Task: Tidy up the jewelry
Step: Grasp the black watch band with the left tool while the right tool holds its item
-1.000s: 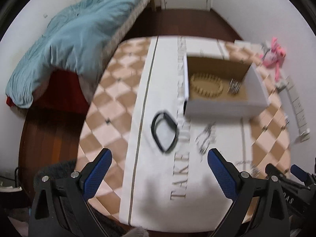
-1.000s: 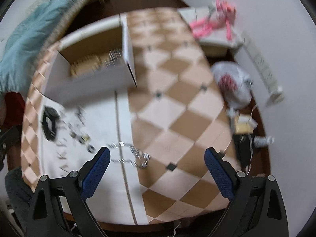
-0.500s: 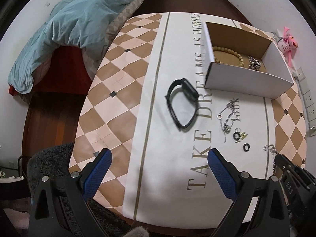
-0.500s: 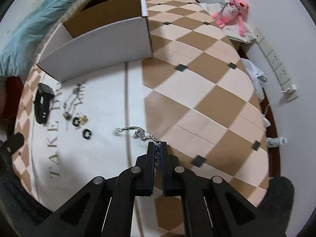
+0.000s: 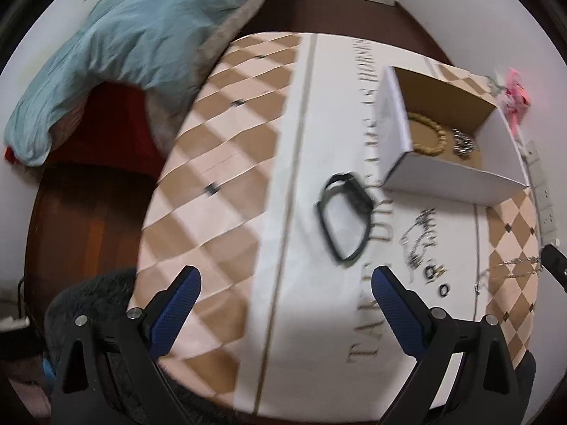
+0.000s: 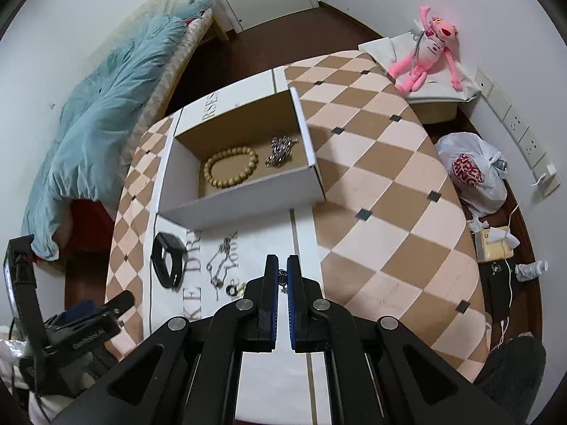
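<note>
Since a second ago, we see right gripper (image 6: pixel 282 276) gone from wide to clamped on chain (image 6: pixel 282 277), lifted off table (image 6: pixel 372 177). Left gripper (image 5: pixel 285 304) wide, empty. Step: carry. Next, we judge: release over box (image 6: pixel 248 198).

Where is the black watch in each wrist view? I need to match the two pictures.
Left wrist: the black watch lies right of centre on the white strip of the cloth, just left of the box's near corner.
Right wrist: the watch is at lower left, below the box's near-left corner.
Shared landmark: the open white box with the bead bracelet inside.
</note>
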Demonstrator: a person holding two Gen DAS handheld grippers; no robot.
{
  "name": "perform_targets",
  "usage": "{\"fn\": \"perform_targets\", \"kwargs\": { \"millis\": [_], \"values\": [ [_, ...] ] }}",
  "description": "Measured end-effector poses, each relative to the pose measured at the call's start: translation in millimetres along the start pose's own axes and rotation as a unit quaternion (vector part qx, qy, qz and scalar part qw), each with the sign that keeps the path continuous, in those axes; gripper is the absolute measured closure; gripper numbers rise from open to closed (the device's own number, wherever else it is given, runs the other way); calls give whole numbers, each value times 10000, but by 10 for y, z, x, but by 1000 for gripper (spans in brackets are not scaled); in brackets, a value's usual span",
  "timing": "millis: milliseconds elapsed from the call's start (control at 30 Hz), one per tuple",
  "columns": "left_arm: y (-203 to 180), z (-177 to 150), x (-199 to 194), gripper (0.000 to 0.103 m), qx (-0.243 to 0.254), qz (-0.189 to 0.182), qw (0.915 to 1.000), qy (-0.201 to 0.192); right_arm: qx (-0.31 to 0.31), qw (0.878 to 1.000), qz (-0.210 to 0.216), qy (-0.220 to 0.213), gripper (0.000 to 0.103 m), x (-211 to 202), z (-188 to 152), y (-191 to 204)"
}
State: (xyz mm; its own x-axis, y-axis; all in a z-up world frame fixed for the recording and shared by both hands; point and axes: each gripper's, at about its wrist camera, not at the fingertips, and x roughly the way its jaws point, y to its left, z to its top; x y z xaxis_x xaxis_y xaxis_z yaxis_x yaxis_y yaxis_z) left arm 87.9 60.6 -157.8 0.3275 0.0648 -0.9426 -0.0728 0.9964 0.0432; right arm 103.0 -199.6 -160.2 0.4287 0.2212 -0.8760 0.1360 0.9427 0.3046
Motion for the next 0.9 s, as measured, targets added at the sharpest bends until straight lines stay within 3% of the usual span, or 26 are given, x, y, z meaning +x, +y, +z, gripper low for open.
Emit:
{"fn": "perform_targets", "kwargs": {
  "millis": [67,133,200,300,433,500,667,733,767,900],
  "values": [
    [-151,67,77,5,233,-154,9996,-3,101,9999,-24,75,98,69,27,-54],
    [-268,103,152,11,431,-202,9989,19,192,9996,-72,173,98,148,37,-122],
    [-381,137,290,32,629,-209,9977,149,251,9993,-113,242,98,207,24,-182],
    [-473,154,447,53,767,-280,9962,316,324,9987,-165,345,98,289,-5,-245],
    [-546,155,487,61,934,-145,9952,240,384,9981,-224,430,98,354,-31,-302],
    [-559,173,471,76,995,-88,9949,149,388,9979,-246,462,98,380,-46,-316],
    [-537,183,445,79,1024,-191,9945,80,379,9978,-223,492,98,400,-54,-297],
    [-523,180,419,100,1022,-289,9943,55,368,9981,-186,463,98,370,-36,-279],
    [-516,172,395,103,1009,-338,9943,59,360,9982,-160,442,98,344,-25,-269],
    [-499,180,272,103,966,-517,9940,-34,305,9989,-57,338,98,223,45,-219]
  ]
}}
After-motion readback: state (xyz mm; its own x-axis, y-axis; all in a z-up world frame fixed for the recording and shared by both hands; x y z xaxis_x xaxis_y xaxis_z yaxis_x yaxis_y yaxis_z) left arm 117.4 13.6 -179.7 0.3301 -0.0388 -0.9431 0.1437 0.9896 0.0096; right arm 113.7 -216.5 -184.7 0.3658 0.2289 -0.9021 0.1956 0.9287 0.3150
